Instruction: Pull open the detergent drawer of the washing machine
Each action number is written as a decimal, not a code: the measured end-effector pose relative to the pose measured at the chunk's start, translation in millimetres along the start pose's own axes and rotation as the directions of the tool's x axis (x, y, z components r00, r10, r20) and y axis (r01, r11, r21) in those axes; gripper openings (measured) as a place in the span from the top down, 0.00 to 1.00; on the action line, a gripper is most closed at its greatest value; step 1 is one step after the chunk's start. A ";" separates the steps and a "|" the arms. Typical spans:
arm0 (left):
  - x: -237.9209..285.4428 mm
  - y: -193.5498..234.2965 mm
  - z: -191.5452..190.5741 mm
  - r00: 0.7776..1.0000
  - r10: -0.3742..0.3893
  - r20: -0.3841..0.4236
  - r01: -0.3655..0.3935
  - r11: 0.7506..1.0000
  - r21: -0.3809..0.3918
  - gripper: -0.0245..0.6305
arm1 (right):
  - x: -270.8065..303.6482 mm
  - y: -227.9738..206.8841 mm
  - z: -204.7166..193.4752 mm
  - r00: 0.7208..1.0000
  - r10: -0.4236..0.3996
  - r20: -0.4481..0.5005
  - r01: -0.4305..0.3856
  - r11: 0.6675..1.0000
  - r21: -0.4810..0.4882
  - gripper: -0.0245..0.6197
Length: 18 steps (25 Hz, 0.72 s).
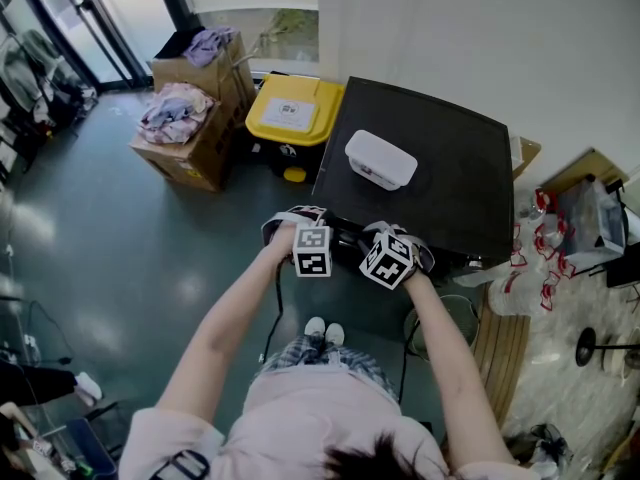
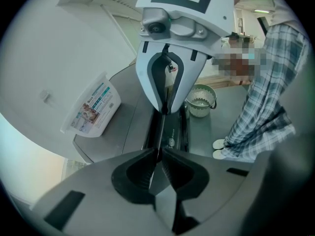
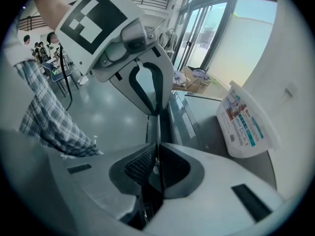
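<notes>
Left gripper (image 2: pixel 159 152), right gripper (image 3: pixel 157 150), both pinched shut, seemingly on washing machine (image 1: pixel 440 168) front lip, open floor (image 1: pixel 150 268) behind

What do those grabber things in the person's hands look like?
The left gripper and right gripper are pale grey with black ribbed fingers. Each carries a white cube printed with black square markers, and a black cable hangs down. The person's sleeves are short and pale pink.
</notes>
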State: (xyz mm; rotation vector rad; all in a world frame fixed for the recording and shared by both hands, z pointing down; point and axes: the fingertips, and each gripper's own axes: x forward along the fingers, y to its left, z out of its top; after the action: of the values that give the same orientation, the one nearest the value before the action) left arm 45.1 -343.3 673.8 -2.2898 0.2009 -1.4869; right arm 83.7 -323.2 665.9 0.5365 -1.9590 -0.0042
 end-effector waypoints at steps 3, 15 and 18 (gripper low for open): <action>-1.7 -4.2 -0.3 1.000 -0.004 -0.005 0.005 1.000 0.012 0.86 | -1.7 4.6 0.7 1.000 0.012 -0.006 -0.012 1.000 -0.004 0.88; -11.4 -27.4 3.0 0.999 -0.041 -0.002 0.041 0.999 0.016 0.87 | -8.4 26.9 -3.7 0.999 0.053 -0.008 -0.054 0.998 -0.018 0.89; -13.1 -32.9 4.8 0.999 -0.048 0.000 0.048 0.999 0.021 0.87 | -9.8 32.4 -5.8 0.998 0.064 -0.003 -0.064 0.998 -0.012 0.89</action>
State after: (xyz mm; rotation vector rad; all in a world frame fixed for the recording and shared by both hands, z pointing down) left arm 40.7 -307.9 674.4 -2.2935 0.1301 -1.5047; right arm 80.1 -289.1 667.8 0.4655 -1.9720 0.0246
